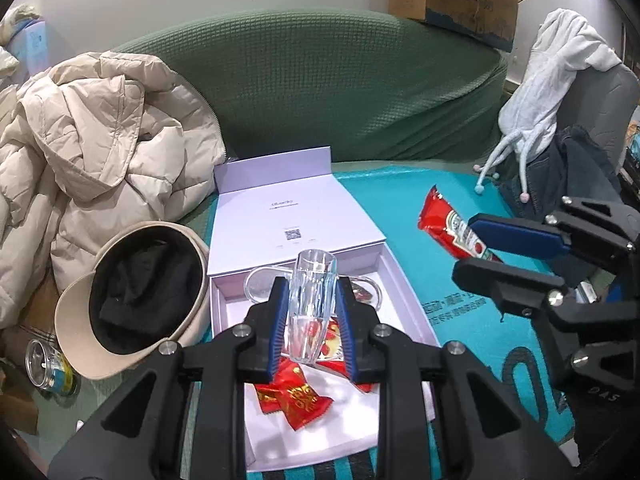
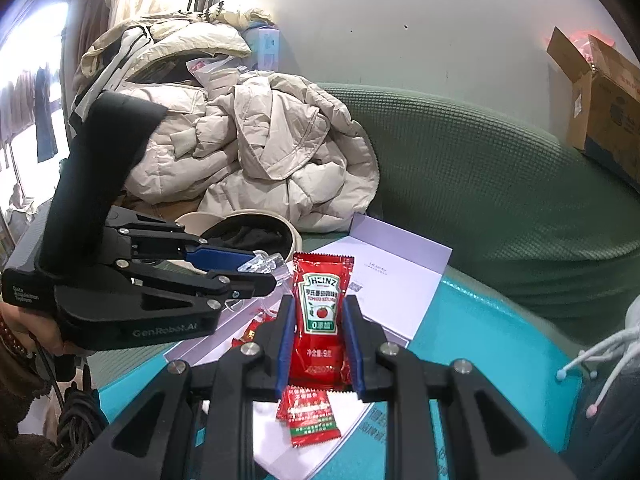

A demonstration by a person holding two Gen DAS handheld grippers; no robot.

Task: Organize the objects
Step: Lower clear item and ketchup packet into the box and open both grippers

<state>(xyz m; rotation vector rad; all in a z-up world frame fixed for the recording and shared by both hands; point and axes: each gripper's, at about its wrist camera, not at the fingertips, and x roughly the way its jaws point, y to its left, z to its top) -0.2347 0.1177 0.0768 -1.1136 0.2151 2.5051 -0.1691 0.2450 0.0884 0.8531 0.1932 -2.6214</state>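
Observation:
My left gripper (image 1: 312,292) is shut on a clear glass (image 1: 311,304) and holds it above an open white box (image 1: 404,292). Red snack packets (image 1: 296,398) and a clear dish (image 1: 260,286) lie in the box. My right gripper (image 2: 319,312) is shut on a red Heinz ketchup sachet (image 2: 320,316) and holds it upright over the box (image 2: 400,280). In the left wrist view the right gripper (image 1: 480,246) hangs to the right with the sachet (image 1: 448,224). In the right wrist view the left gripper (image 2: 260,268) is at the left with the glass (image 2: 266,265).
A teal mat (image 1: 480,320) lies under the box on a green sofa (image 1: 340,92). A beige cap (image 1: 132,300) and a beige puffer jacket (image 1: 100,152) lie left of the box. A small jar (image 1: 48,368) lies at far left. A white hoodie (image 1: 552,80) hangs at right.

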